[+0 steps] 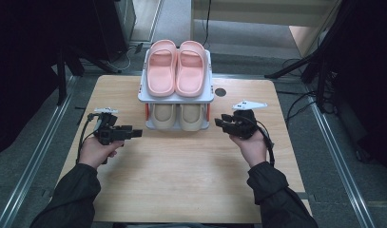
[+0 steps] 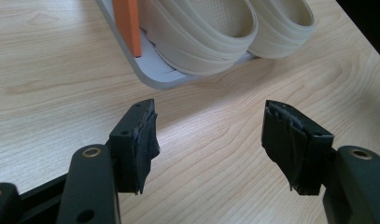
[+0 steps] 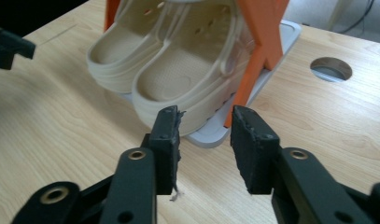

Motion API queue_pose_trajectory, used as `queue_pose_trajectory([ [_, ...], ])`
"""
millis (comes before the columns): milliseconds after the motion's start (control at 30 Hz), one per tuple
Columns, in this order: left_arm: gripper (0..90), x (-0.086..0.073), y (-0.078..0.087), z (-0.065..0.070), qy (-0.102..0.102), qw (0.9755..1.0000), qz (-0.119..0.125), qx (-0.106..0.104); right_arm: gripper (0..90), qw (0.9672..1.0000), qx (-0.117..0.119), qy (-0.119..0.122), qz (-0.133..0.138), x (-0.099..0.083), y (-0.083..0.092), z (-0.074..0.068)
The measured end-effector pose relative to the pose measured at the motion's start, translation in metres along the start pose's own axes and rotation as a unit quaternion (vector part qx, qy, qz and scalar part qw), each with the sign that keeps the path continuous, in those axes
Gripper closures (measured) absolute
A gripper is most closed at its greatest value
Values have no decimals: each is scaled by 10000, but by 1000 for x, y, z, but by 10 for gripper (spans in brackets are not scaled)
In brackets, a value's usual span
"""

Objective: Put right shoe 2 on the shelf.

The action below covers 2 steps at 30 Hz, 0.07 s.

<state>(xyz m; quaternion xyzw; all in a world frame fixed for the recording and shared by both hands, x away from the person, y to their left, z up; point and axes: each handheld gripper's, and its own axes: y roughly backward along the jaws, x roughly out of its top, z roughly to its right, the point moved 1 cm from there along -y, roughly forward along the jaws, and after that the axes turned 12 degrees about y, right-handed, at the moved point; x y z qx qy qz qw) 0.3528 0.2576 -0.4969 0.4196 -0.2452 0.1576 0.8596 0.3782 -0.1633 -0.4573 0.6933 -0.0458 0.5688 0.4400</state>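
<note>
A white two-tier shoe rack (image 1: 142, 97) with orange side posts (image 3: 257, 42) stands at the back middle of the wooden table (image 1: 181, 180). A pair of pink slippers (image 1: 176, 66) lies on its top shelf. On the bottom shelf sits a pair of beige slippers (image 1: 178, 116), toes toward me. My left gripper (image 1: 136, 134) hovers left of the rack, pointing at it, jaws wide open and empty (image 2: 208, 135). My right gripper (image 1: 219, 122) is just right of the rack's front corner. Its jaws (image 3: 205, 140) are open with nothing between them, aimed at the nearer beige slipper (image 3: 178, 70).
A round cable hole (image 1: 220, 92) sits in the table just right of the rack. Bare wood stretches between my hands and the near edge. Dark stands, cables and metal floor rails surround the table.
</note>
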Motion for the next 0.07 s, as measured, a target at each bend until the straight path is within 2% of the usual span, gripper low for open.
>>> queue_pose_trajectory([
  [67, 334, 0, -3, 1, 18, 10000, 40, 54, 589, 9999, 82, -63, 40, -6, 0, -1],
])
